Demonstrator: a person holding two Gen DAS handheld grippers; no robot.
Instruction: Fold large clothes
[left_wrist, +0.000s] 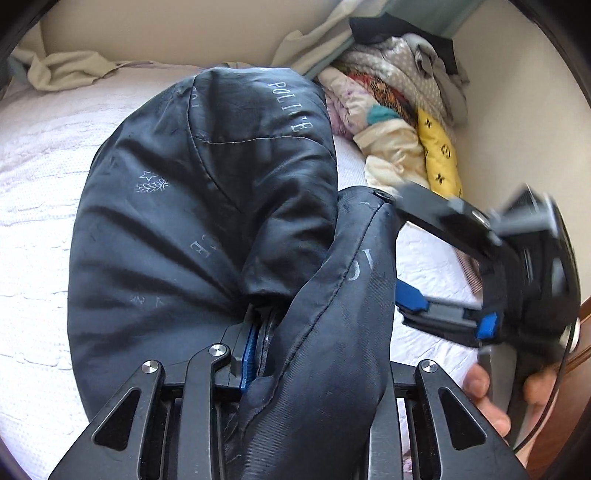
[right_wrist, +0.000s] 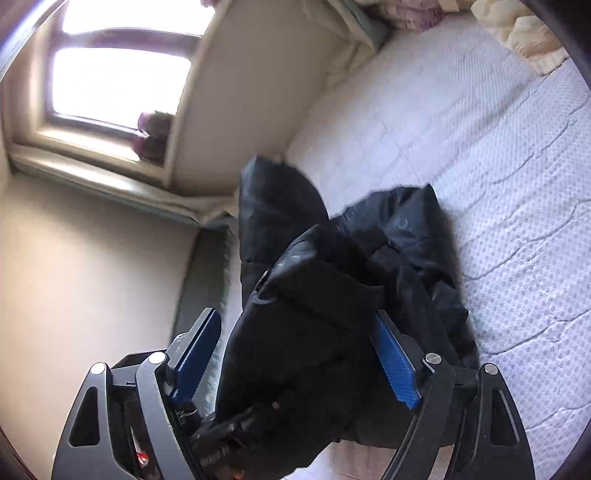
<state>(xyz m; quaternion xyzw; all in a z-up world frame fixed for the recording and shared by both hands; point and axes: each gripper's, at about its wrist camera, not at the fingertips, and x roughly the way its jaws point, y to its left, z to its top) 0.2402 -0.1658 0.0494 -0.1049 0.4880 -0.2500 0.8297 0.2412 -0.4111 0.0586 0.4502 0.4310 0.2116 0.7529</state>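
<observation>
Left wrist view: the dark jacket (left_wrist: 192, 206) is heaped on the bed (left_wrist: 33, 206), clamped by the left gripper (left_wrist: 258, 343) — the right gripper (right_wrist: 295, 354) gapes, unclamped. Mid-fold; a fresh edge should be gripped next.

The dark jacket (left_wrist: 207, 206) between the jaws is smooth cloth with a slight sheen and faint printed lettering. Under it the bed cover (left_wrist: 40, 192) is matt, textured woven cloth. The left gripper (left_wrist: 255, 343) looks like matt black plastic with shiny metal pins and ribbed blue pads (right_wrist: 395, 362).
</observation>
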